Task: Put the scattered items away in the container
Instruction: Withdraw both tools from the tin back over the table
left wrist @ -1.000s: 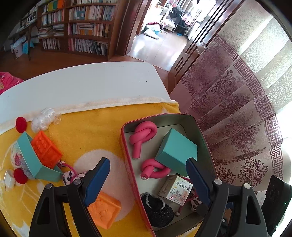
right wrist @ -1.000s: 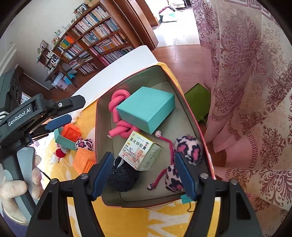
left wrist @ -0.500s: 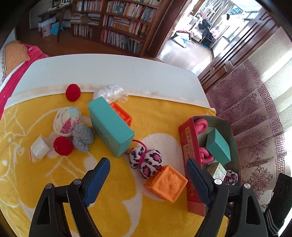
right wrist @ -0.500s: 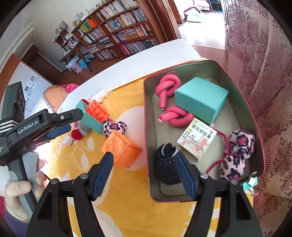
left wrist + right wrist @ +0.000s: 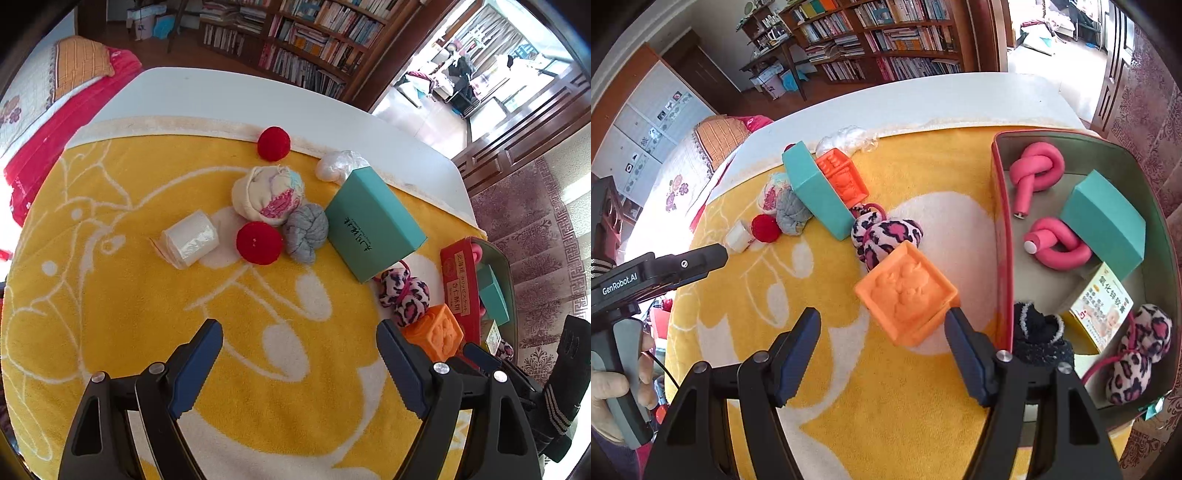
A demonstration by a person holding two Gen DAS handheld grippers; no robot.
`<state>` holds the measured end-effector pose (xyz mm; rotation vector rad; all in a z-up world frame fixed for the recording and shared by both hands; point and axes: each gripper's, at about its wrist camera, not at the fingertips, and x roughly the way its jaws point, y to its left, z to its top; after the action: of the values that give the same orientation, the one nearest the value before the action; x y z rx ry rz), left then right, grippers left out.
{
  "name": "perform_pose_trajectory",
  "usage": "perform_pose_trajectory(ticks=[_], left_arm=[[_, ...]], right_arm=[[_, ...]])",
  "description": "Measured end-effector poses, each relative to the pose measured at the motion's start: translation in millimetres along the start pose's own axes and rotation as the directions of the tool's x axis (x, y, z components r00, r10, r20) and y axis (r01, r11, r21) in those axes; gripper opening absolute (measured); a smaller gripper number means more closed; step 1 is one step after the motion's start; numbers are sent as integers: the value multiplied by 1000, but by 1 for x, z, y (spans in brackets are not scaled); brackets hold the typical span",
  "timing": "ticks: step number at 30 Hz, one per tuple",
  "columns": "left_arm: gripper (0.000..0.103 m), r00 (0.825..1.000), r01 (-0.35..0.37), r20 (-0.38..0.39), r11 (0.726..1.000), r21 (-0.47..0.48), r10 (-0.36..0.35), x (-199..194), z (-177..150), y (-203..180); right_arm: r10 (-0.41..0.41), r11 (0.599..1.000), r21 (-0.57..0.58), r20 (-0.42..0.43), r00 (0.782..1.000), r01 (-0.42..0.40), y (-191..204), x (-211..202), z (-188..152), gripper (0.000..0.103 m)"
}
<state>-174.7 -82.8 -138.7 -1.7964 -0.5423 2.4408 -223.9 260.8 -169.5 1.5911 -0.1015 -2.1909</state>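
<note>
**A:** Left gripper [image 5: 299, 360]: jaws spread, nothing between them, only yellow blanket [image 5: 110, 295] below. Right gripper [image 5: 882, 349]: jaws spread too, with the near corner of the orange block [image 5: 905, 295] sitting in the gap but not pinched. A moment ago I had both tools over the tin; I have since swung them off it and out over the loose items.

**B:** So where is the tin now?

**A:** In the right view, the tin [image 5: 1001, 236] lies at 3 o'clock, holding two pink knots, a teal box, a medicine carton, a black sock and a leopard toy. In the left view it has slid from centre frame to the 4 o'clock edge.

**B:** What remains outside?

**A:** In the left view, at about 12 o'clock of the open jaws: a white roll [image 5: 190, 238], two red balls [image 5: 260, 243], a pale sock ball [image 5: 267, 195], a grey sock ball [image 5: 306, 232] and a large teal box [image 5: 373, 229]. At 2 o'clock, a leopard toy [image 5: 404, 295] touches the orange block. A second orange block [image 5: 842, 177] leans behind the teal box.

**B:** Meaning for the task?

**A:** I judge one drop finished and a new pick beginning. The orange block is the likeliest next target for the right tool. Roughly half the items are still out.
</note>
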Motion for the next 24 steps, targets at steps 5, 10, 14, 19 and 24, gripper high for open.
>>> perform_pose_trajectory(ticks=[5,10,14,19,24], left_arm=[[87,1000,-6,-3,999,-38,6,-4,-1,28],[87,1000,-14,-20,999,-49,13,-1,-1,45],[87,1000,-17,-26,999,-41,16,2,1,52],[87,999,-31,-25,999,-16,31,5,7,58],[87,997,-70,-21,997,21,70,16,17,66]], right_arm=[[-94,994,-53,26,995,95,6,10,13,83],[-160,982,-96,24,987,161,6,17,23,84],[-208,969,-133,21,978,209,7,23,26,84],[-313,930,-196,24,950,311,13,36,25,84],[-394,889,-239,36,919,390,20,46,23,84]])
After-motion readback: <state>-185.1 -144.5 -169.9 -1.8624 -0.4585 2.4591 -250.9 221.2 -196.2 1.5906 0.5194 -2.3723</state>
